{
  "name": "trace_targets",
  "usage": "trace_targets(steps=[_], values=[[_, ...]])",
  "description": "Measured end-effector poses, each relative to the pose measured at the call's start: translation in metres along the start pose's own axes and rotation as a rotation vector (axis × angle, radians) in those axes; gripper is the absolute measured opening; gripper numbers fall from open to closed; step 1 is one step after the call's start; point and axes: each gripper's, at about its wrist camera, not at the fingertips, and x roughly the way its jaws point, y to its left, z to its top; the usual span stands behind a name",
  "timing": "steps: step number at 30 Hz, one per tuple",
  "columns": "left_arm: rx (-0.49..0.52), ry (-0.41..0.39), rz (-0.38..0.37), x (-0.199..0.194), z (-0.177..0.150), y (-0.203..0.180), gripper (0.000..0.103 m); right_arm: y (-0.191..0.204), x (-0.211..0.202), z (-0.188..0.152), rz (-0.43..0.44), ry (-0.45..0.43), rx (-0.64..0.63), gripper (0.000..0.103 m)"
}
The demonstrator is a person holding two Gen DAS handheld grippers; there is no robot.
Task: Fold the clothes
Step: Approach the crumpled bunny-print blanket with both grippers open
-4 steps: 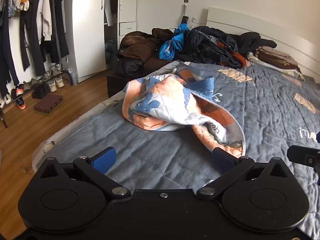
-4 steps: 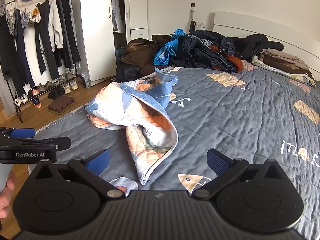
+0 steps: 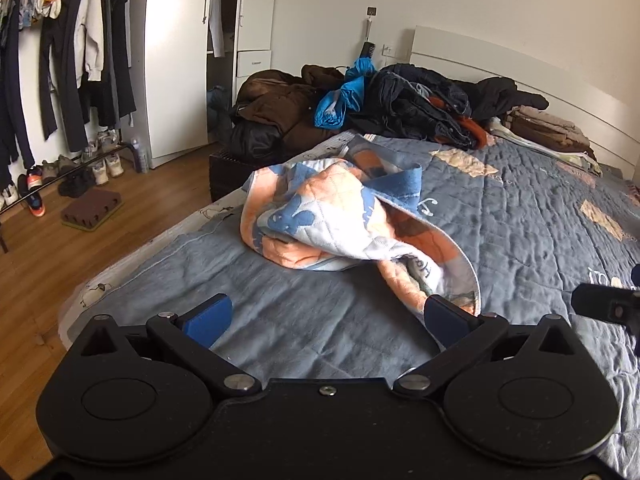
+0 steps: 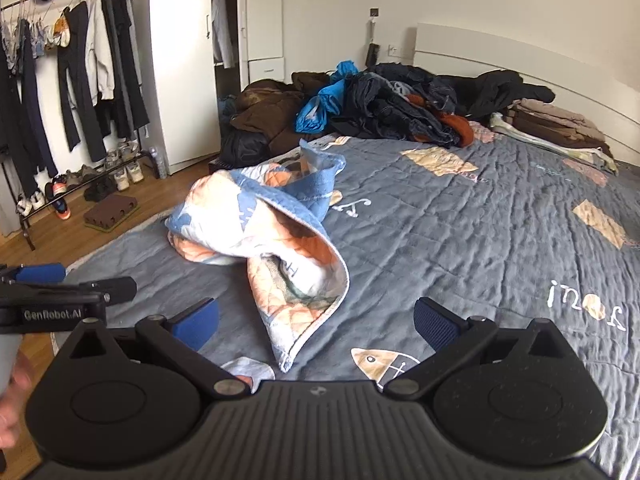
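orange, blue and white quilted blanket (image 3: 340, 220) lay crumpled in a heap on the grey bedspread (image 3: 540, 220), close to the bed's left edge, nearer the foot than the headboard. one long tail of it trailed down toward the cameras, its bound hem curling open. and there was the left tool (image 3: 328, 316), jaws spread wide, nothing between them, hovering low over the bedspread. its right blue pad (image 3: 444, 314) sat right at the tip of that trailing tail, looking to be just touching the hem, though contact could not be confirmed from this angle. the left pad (image 3: 210, 318) hung over bare grey quilt.

over on the right wrist view, the right tool (image 4: 316, 320) was equally wide open and held nothing; the blanket's tail (image 4: 304, 300) ended between its two pads, slightly left of centre, apart from both. the left tool's black arm showed at the left border of that view, with a hand (image 4: 12, 408) gripping below it.

at the head of the bed, a dark pile of clothes (image 3: 420, 108) sprawled against the headboard, with a bright blue garment (image 3: 344, 100) and a brown jacket (image 3: 280, 104) at its left end. a small stack of folded brown things (image 3: 548, 128) sat at the far right side. beyond the bed's left edge, a clothes rack (image 3: 72, 60) of dark garments stood over shoes on the wooden floor (image 3: 48, 264).
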Motion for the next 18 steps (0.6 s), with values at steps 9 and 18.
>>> trace_targets(steps=[9, 18], values=[[-0.011, -0.029, -0.041, -0.006, -0.003, 0.02, 0.103, 0.012, -0.004, 0.012, -0.018, 0.005, -0.035, 0.103], [0.052, -0.038, -0.001, -0.004, -0.005, 0.021, 0.103, 0.013, 0.012, 0.009, 0.005, 0.037, 0.027, 0.103]])
